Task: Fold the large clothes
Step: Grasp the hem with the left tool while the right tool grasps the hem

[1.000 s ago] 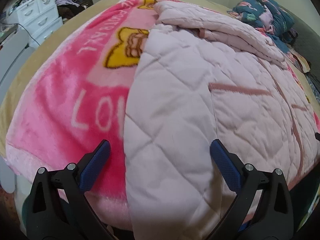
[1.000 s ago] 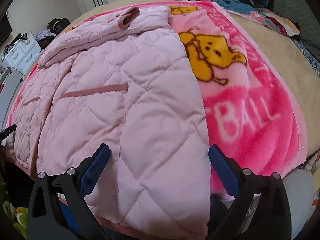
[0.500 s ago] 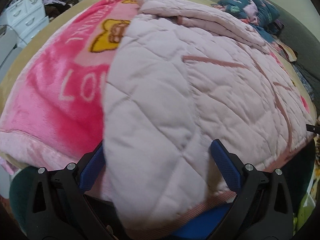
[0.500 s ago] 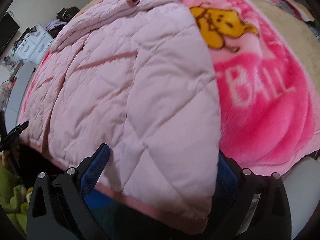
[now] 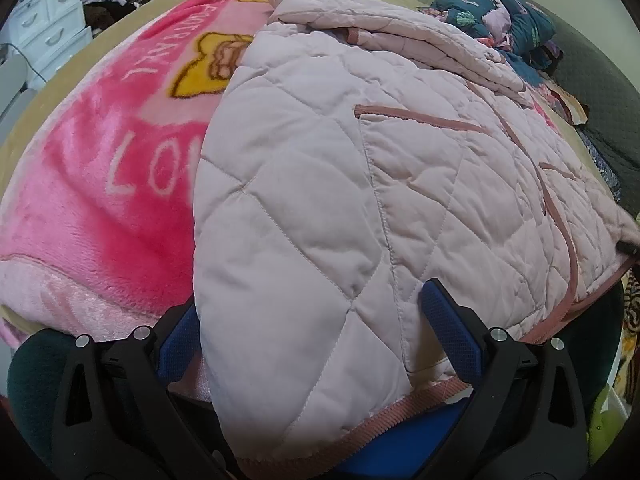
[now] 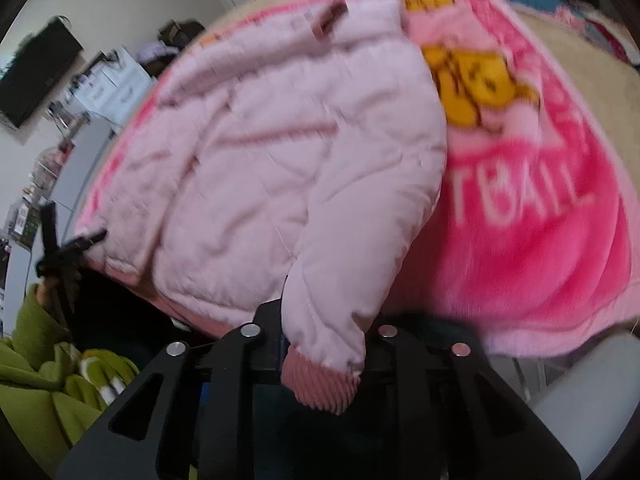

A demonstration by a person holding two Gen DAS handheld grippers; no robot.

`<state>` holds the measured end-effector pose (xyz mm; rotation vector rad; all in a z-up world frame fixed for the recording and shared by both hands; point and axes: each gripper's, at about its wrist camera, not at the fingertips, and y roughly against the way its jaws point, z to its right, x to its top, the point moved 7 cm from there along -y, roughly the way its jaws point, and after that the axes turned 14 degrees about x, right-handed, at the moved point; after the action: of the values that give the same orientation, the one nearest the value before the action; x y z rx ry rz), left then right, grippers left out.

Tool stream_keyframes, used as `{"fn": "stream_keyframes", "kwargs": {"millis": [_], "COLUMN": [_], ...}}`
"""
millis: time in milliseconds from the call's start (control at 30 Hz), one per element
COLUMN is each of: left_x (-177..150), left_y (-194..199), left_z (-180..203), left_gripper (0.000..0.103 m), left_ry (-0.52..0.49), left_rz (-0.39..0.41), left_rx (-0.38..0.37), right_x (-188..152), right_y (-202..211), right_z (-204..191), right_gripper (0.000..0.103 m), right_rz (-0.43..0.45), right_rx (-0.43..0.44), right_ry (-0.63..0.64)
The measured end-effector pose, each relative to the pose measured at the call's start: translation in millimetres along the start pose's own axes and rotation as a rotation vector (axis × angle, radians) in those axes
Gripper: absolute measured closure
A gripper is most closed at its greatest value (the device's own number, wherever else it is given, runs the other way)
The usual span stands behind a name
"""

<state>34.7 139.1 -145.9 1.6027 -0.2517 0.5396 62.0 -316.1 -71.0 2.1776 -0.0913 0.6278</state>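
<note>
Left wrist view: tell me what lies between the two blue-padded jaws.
The hem corner of the pale pink quilted jacket fills the gap of the open left gripper, seen in the left wrist view.

Pale pink diamond-quilted jacket (image 5: 320, 184) with dusty-rose ribbed trim; hot-pink blanket (image 5: 92, 184), yellow bear, white lettering

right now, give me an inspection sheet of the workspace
surface: bed under a pink blanket printed with a yellow cartoon.
job's things: pink quilted jacket lying on the blanket, hem towards the cameras.
clutter: dark floral bedding heaped at the far corner; green cloth low beside the bed.
grippers: left tool open, fingers either side of the hem; right tool shut on the jacket's ribbed cuff, view blurred.
cables: a thin lead near the white drawers.
surroundings: wardrobe doors behind; dark screen on the wall.
</note>
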Motion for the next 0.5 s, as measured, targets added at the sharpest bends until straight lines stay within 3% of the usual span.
{"fn": "stream_keyframes", "kwargs": {"millis": [100,167,267,367,400,500], "left_x": [1,0,-1,-1,0,8], "left_y": [4,7,11,19,22,36], "left_z": [2,3,-2,-7,-8,-7], "left_gripper": [0.01,0.021,0.048,0.069,0.083,0.091], "left_ry": [0.005,-0.001,0.03,0.084,0.08,0.081], "left_rz": [0.005,0.008,0.006,0.005,0.013,0.049], "left_rx": [-0.025,-0.025,-0.02,-0.063,-0.052,-0.077], "right_x": [20,33,51,63,67,75], "right_y": [12,18,17,15,16,18], "right_z": [-11,-14,-15,-13,-13,-15], "right_gripper": [0.085,0.085,0.085,0.086,0.086,0.086], "right_rz": [0.101,0.156,0.21,0.229,0.24,0.271], "right_rx": [0.034,0.052,0.088,0.094,0.098,0.106], "right_ry": [0.021,0.026,0.005,-0.002,-0.003,0.001]}}
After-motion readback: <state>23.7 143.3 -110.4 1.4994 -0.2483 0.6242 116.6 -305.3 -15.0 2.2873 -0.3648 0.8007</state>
